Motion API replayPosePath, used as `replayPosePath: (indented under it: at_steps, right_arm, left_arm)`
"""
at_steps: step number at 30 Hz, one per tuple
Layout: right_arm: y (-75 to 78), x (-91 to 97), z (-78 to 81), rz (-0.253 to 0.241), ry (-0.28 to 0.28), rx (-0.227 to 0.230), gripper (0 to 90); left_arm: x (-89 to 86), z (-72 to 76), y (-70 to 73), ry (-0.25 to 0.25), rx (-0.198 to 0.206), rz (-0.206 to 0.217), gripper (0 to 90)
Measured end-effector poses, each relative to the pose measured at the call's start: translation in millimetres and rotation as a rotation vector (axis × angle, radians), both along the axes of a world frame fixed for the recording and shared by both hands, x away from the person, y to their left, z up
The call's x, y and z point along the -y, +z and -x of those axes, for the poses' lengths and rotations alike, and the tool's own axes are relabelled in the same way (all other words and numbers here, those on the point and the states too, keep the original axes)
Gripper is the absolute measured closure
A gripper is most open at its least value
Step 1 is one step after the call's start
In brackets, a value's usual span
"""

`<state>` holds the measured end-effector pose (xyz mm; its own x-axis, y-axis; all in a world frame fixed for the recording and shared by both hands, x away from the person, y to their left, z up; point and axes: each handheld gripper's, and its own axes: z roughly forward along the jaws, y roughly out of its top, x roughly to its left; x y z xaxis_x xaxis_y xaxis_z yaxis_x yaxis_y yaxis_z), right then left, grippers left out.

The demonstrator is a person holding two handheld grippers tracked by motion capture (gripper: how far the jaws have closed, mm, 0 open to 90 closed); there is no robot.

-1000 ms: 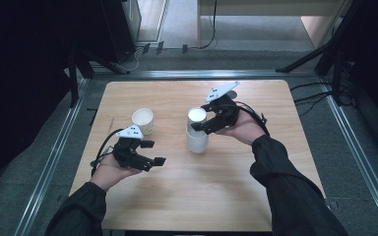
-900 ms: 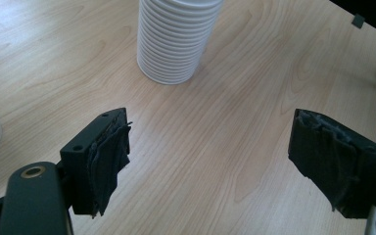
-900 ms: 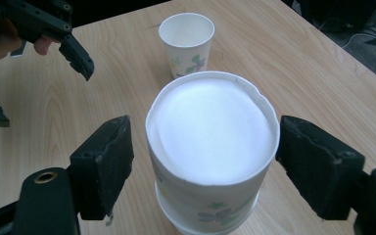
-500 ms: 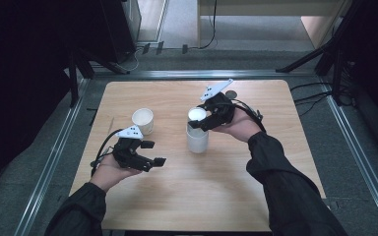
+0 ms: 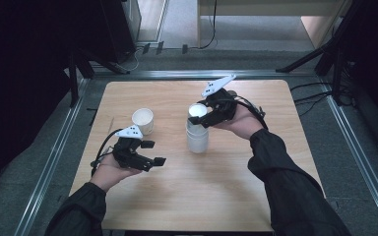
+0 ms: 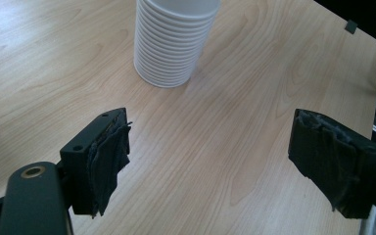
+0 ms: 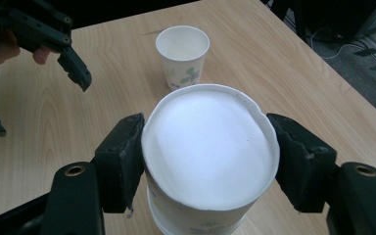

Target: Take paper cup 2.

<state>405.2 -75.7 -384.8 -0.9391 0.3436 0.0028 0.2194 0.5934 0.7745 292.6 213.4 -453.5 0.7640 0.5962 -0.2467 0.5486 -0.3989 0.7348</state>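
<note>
Right gripper [image 7: 208,161] jaws just closed, now pinching the top cup [image 7: 209,147] of the cup stack [image 5: 197,135] mid-table. Left gripper [image 5: 152,152] spread, holding nothing, near a single cup [image 5: 142,120].

- The high view shows a brightly lit wooden table [image 5: 197,196], with dark, dim surroundings at both sides.
- Soft, faint shadows lie beside the stack of paper cups [image 5: 197,135].
- The left gripper view is sharp, with even light on the wood grain.
- In the right gripper view, the top cup's white inside [image 7: 210,144] glares, nearly featureless; edges look slightly stretched.
</note>
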Motion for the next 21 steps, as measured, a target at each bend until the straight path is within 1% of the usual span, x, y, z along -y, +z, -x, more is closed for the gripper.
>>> replayPosePath:
  at_steps: [4, 6, 10, 12, 14, 16, 17, 21]
  right_arm:
    - [9.7, 2.6, 0.6, -0.010, 0.001, 0.009, 34.0]
    - [12.2, 3.2, 0.9, -0.013, 0.001, 0.010, 34.0]
    - [23.0, 6.8, 2.5, -0.033, 0.000, 0.018, 34.1]
    - [27.7, 9.0, 3.7, -0.034, 0.003, 0.028, 34.2]
    - [32.0, 11.4, 4.7, -0.037, 0.002, 0.029, 34.2]
    - [38.4, 16.0, 6.6, -0.056, 0.004, 0.028, 34.2]
    - [38.4, 16.0, 6.6, -0.056, 0.004, 0.028, 34.2]
    - [47.1, 23.0, 12.0, -0.077, 0.006, 0.032, 34.3]
  left_arm:
    - [-0.8, -0.5, 0.5, 0.002, 0.000, 0.008, 15.7]
    - [-1.2, -0.8, 0.7, 0.002, -0.001, 0.013, 15.7]
    - [-1.3, -1.3, 0.7, 0.005, -0.002, 0.016, 15.7]
    - [-0.9, -1.4, 0.8, 0.006, 0.005, 0.011, 15.7]
    - [-0.6, -1.8, 0.8, 0.003, 0.000, 0.017, 15.7]
    - [0.1, -1.6, 1.0, 0.005, 0.002, 0.017, 15.6]
    - [0.2, -1.7, 1.1, 0.003, 0.001, 0.018, 15.6]
    - [2.1, -1.5, 1.7, 0.000, 0.004, 0.021, 15.6]
